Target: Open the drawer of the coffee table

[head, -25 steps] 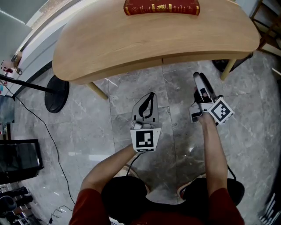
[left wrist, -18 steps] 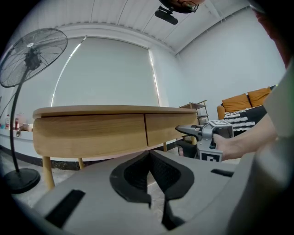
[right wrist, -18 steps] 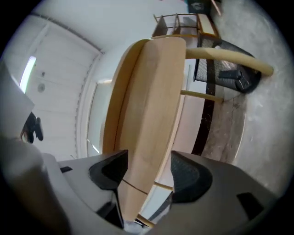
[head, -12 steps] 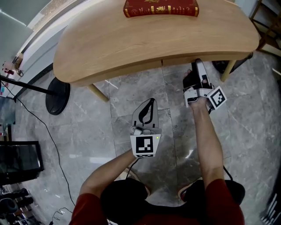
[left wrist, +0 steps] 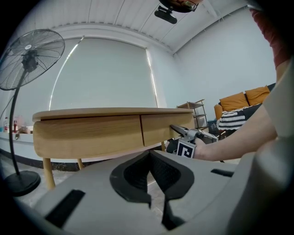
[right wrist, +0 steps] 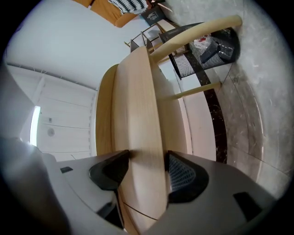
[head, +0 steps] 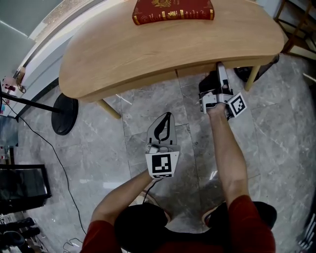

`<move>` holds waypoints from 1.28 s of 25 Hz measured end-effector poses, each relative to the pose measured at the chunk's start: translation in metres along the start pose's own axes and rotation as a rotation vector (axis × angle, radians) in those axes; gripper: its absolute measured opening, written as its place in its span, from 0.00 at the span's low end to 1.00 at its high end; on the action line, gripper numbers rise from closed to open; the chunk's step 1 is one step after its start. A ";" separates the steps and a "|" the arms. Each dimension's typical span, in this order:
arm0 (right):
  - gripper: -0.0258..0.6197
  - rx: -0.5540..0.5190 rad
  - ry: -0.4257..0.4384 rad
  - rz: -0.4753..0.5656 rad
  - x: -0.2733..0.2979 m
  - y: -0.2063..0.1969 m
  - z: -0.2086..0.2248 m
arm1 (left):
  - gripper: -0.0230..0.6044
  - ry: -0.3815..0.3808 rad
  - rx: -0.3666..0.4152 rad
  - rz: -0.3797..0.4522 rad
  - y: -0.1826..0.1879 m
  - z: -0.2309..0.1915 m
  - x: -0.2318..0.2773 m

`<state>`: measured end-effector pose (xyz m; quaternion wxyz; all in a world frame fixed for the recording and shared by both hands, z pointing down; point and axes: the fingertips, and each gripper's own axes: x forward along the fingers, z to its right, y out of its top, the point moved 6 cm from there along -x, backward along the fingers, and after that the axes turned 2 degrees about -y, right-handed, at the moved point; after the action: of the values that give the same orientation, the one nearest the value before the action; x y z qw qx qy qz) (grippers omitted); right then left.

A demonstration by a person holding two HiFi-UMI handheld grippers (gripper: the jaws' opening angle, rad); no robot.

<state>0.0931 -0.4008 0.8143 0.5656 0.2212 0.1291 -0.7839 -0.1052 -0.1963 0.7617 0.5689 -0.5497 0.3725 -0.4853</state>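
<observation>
The right gripper (head: pixel 219 70) reaches up to the table (head: pixel 148 49) rim at the upper right of the head view. In its own view its jaws straddle the drawer (right wrist: pixel 142 114) front, one pad on each side of the wood band with no gap showing, so I read it as grasping the drawer front edge. The left gripper (head: pixel 165 121) hangs over the floor at frame centre, well apart from the table. Its jaws are pressed together on nothing (left wrist: pixel 149 155).

The drawer sits closed, flush under the tabletop. In the left gripper view it is the panel right of the seam (left wrist: pixel 158 128), at middle right of the frame. A book (head: pixel 173 10) lies on the tabletop at the top edge.

The pull has not begun, as far as these frames show. The main risk is the pads slipping off. The wood looks smooth and no handle shows, so only friction would carry the pull. If the grip takes in the tabletop rim as well as the front, which I cannot rule out, pulling would drag the whole table across the stone floor and shift the book. A pull that runs off the drawer's line could bind it. The left gripper braces nothing, so a stiff drawer would likely move the table.
</observation>
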 end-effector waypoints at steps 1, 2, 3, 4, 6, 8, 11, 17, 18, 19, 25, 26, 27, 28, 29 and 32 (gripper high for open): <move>0.44 0.003 -0.007 0.007 -0.001 0.000 0.000 | 0.05 0.000 -0.001 -0.001 0.000 0.000 0.000; 0.44 0.005 -0.017 0.014 -0.002 0.000 -0.001 | 0.05 -0.001 -0.002 0.000 0.000 0.001 -0.001; 0.44 0.007 -0.029 0.021 -0.004 0.000 -0.001 | 0.05 -0.003 -0.005 -0.001 0.000 0.001 -0.003; 0.44 0.008 -0.037 0.026 -0.005 0.000 -0.002 | 0.05 -0.004 -0.010 -0.007 -0.001 0.002 -0.005; 0.43 0.012 -0.042 0.027 -0.007 0.001 -0.003 | 0.05 -0.004 -0.014 -0.021 -0.002 0.002 -0.008; 0.42 0.020 -0.041 0.024 -0.008 0.001 -0.004 | 0.05 -0.004 -0.010 -0.025 -0.002 0.002 -0.009; 0.41 0.030 -0.035 0.026 -0.013 0.001 -0.005 | 0.05 -0.005 -0.010 -0.021 -0.001 0.003 -0.008; 0.39 0.041 0.000 0.007 -0.031 0.001 -0.012 | 0.05 -0.012 -0.007 -0.021 -0.001 0.005 -0.009; 0.39 0.042 0.005 0.003 -0.036 0.000 -0.014 | 0.05 -0.012 -0.008 -0.022 -0.002 0.006 -0.009; 0.39 0.042 0.009 0.001 -0.040 0.000 -0.016 | 0.05 -0.013 -0.008 -0.024 -0.002 0.006 -0.009; 0.38 0.037 0.021 -0.001 -0.062 -0.001 -0.026 | 0.05 -0.015 -0.008 -0.026 -0.003 0.008 -0.011; 0.38 0.035 0.023 -0.002 -0.065 -0.001 -0.028 | 0.05 -0.015 -0.008 -0.025 -0.002 0.008 -0.011; 0.37 0.034 0.027 -0.004 -0.068 -0.002 -0.030 | 0.05 -0.016 -0.006 -0.024 -0.002 0.008 -0.011; 0.37 0.032 0.031 -0.007 -0.070 -0.002 -0.032 | 0.05 -0.017 -0.004 -0.024 -0.001 0.009 -0.011; 0.37 0.030 0.034 -0.011 -0.074 -0.002 -0.033 | 0.05 -0.018 -0.003 -0.023 -0.001 0.009 -0.011; 0.37 0.010 0.040 -0.032 -0.084 -0.001 -0.038 | 0.05 -0.018 -0.001 -0.019 -0.001 0.011 -0.013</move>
<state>0.1215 -0.3136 0.8222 0.5494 0.2375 0.1397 -0.7888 -0.0982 -0.1811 0.7620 0.5672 -0.5579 0.3623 -0.4855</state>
